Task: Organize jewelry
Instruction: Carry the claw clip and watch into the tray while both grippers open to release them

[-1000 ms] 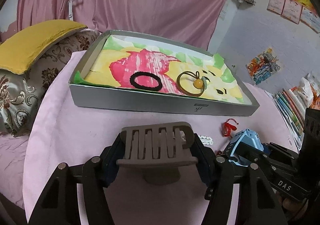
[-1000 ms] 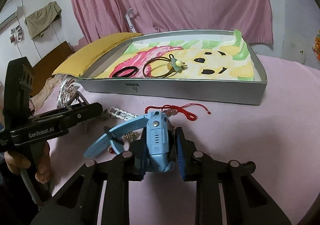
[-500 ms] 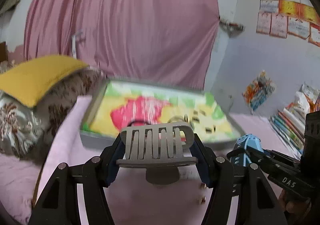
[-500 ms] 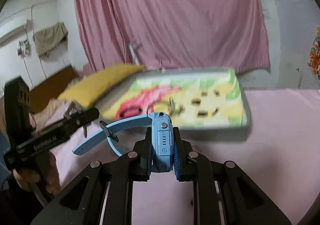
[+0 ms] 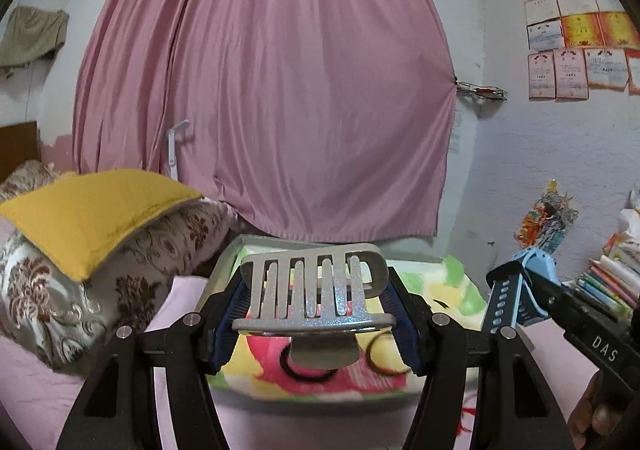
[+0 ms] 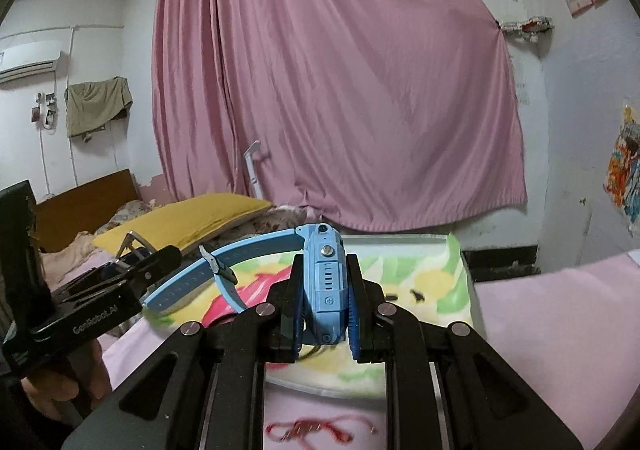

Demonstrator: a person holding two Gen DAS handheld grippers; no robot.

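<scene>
— Silver-grey, glittery: that's the hair claw clip (image 5: 316,292) clamped between the pads of the left hand-held gripper (image 5: 316,314), is it?

— Yes, its teeth stand upright and it hangs above the near end of the tray (image 5: 224,262), the grey box lined with a bright cartoon print.

— And the right hand-held gripper (image 6: 325,308)?

— Closed on a blue watch (image 6: 323,274), pinched by the case, edge-on. The strap (image 6: 224,270) arcs off to the left, over the tray's (image 6: 466,274) near part.

— What lies inside the tray?

— A black hair tie (image 5: 308,372) and a brownish hair ring (image 5: 384,358), both partly hidden behind the clip and the left fingers. They sit on the pink patch of the lining, side by side.

— Anything in front of the tray?

— A red cord bracelet (image 6: 312,430), blurred, on the pink cloth of the surface (image 6: 560,314), just short of the tray's near wall.

— Beyond the tray?

— A pink curtain (image 5: 272,89). To the tray's left, a yellow cushion (image 5: 92,209) rests on a floral pillow (image 5: 132,262).
</scene>
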